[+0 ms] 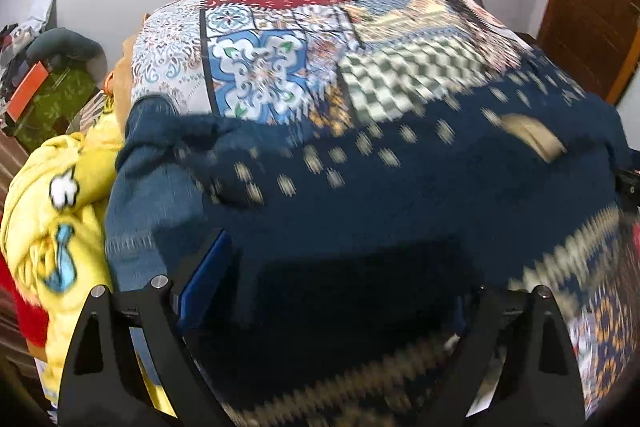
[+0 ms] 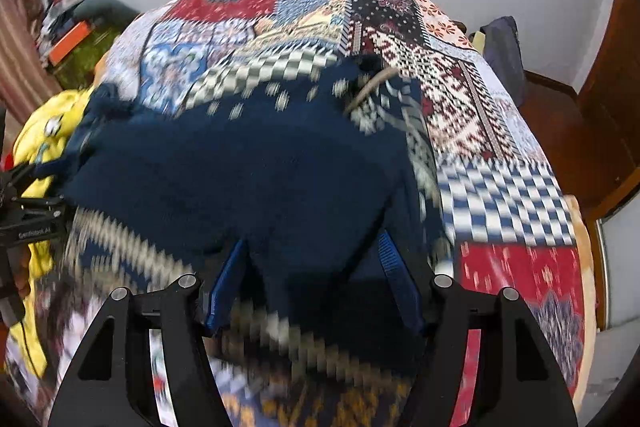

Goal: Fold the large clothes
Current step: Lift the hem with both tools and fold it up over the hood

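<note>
A dark blue knitted sweater (image 1: 400, 195) with cream dots and a zigzag band lies spread on a bed with a patchwork cover (image 1: 260, 67). My left gripper (image 1: 340, 275) hangs just over its near hem, jaws wide and open; the blue pad of the left finger (image 1: 208, 279) shows beside the cloth. In the right wrist view the same sweater (image 2: 240, 163) fills the middle. My right gripper (image 2: 312, 247) is open, its blue pads (image 2: 228, 283) standing either side of a ridge of the sweater's cloth. Both views are motion-blurred.
A yellow printed garment (image 1: 60, 187) is heaped at the bed's left edge (image 2: 44, 131). A dark cloth (image 2: 504, 51) hangs at the far right corner. A wooden door (image 1: 592, 7) stands to the right, and clutter on a low shelf (image 1: 40, 67) to the far left.
</note>
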`<control>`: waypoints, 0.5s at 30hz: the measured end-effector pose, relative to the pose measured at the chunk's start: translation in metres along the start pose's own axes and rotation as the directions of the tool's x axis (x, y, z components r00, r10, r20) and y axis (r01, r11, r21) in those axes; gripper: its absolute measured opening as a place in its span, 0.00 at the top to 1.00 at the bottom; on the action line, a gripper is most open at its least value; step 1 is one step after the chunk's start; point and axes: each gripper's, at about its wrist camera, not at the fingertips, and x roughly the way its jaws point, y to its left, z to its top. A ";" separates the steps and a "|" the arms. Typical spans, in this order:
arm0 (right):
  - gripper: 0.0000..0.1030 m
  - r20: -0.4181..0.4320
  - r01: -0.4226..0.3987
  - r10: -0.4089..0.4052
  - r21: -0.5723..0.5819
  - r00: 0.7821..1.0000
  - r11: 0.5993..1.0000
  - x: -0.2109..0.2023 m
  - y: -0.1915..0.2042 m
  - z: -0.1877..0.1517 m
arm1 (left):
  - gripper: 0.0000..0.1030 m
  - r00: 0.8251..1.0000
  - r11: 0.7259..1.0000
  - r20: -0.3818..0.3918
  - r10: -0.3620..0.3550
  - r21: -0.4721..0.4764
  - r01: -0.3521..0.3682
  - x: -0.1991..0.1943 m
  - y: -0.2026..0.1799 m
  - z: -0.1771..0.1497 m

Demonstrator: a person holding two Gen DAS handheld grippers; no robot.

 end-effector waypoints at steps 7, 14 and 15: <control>0.39 0.117 0.015 -0.030 0.123 0.993 0.992 0.002 -0.010 0.072 | 0.12 0.991 0.991 0.081 0.107 -0.088 -0.100 -0.006 0.030 0.076; 0.39 0.209 -0.101 0.072 0.129 0.975 0.987 -0.045 -0.007 0.089 | 0.12 0.979 0.990 0.203 0.033 -0.139 -0.005 -0.061 0.052 0.084; 0.39 0.205 -0.107 0.084 0.107 0.975 0.988 -0.048 -0.002 0.086 | 0.12 0.980 0.991 0.201 0.002 -0.135 0.025 -0.064 0.051 0.077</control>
